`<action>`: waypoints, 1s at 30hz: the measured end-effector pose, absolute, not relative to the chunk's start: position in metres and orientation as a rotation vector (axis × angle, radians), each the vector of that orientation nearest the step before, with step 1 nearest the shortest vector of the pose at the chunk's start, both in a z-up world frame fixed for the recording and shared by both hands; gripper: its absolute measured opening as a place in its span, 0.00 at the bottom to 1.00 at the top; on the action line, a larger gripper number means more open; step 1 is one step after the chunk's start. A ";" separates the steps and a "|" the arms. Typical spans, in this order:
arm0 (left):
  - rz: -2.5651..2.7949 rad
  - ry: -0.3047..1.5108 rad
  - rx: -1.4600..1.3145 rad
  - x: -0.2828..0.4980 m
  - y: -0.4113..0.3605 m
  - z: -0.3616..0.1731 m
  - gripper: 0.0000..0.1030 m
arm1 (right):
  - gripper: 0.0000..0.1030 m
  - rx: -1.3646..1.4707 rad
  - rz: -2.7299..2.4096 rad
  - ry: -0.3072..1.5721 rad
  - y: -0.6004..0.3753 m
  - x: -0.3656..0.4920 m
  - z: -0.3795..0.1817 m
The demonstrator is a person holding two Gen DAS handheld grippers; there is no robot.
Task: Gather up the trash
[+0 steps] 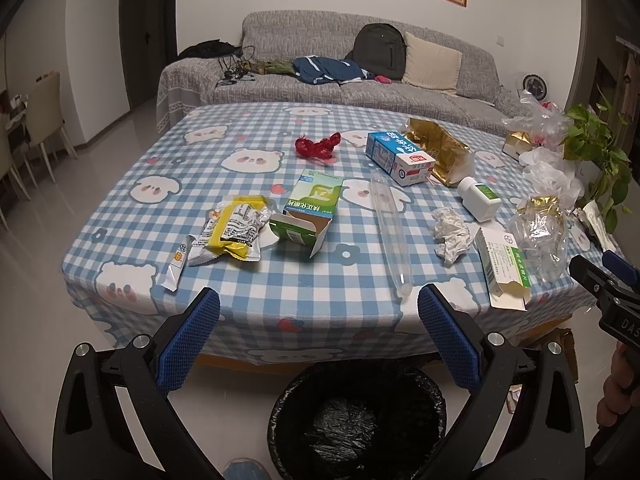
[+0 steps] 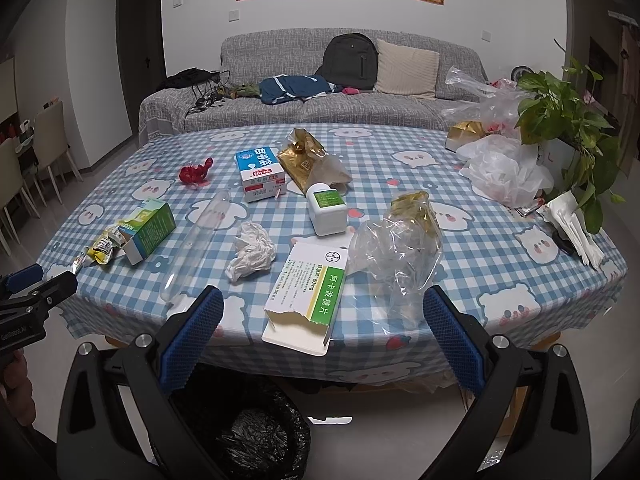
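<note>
Hovering off the near edge of the table (image 1: 132, 216), both grippers hung empty with their blue-padded fingers spread wide: the left gripper (image 1: 319, 307) above the black-lined trash bin (image 1: 356, 420) on the floor, the right gripper (image 2: 323, 307) to its right. The bin held only its crinkled liner, as far as could be seen.

On the checked tablecloth, nearest the right gripper, a torn white-and-green medicine box (image 2: 306, 294) lay open-ended at the near edge, touching a crumpled clear plastic bag (image 2: 396, 248) with gold foil at its far end. Just left of the box sat a ball of white tissue (image 2: 251, 250), then a long clear plastic tube (image 2: 196, 236) running from near edge toward the middle.

Toward the near left corner lay a small sachet (image 1: 176, 266), a yellow snack wrapper (image 1: 234, 230) and an opened green box (image 1: 310, 210) on its side, flaps gaping.

Farther in, a white pill bottle (image 2: 326, 208) lay tipped over, with a blue-and-white milk carton (image 2: 260, 174) behind it, beside a gold foil bag (image 2: 306, 162). A red crumpled wrapper (image 1: 318, 146) sat well apart, toward the far left.

At the right edge, loose white and clear plastic bags (image 2: 500, 168) were heaped beside a potted plant (image 2: 564, 120). Beyond the table stood a grey sofa (image 2: 248, 108) carrying a black backpack (image 2: 352, 56).
</note>
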State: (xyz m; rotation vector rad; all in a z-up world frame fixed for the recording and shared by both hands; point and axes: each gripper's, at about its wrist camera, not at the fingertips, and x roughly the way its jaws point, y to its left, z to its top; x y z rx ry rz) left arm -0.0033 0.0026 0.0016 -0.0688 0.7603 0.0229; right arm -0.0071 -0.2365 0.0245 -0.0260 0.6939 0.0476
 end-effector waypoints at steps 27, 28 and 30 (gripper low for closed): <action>0.028 0.758 -0.067 -0.006 0.005 0.002 0.94 | 0.93 -0.017 0.048 0.693 -0.238 -0.010 0.025; 0.029 0.757 -0.065 -0.006 0.006 0.002 0.94 | 0.93 -0.016 0.048 0.693 -0.238 -0.010 0.025; 0.031 0.758 -0.065 -0.006 0.005 0.002 0.94 | 0.93 -0.014 0.048 0.694 -0.238 -0.010 0.025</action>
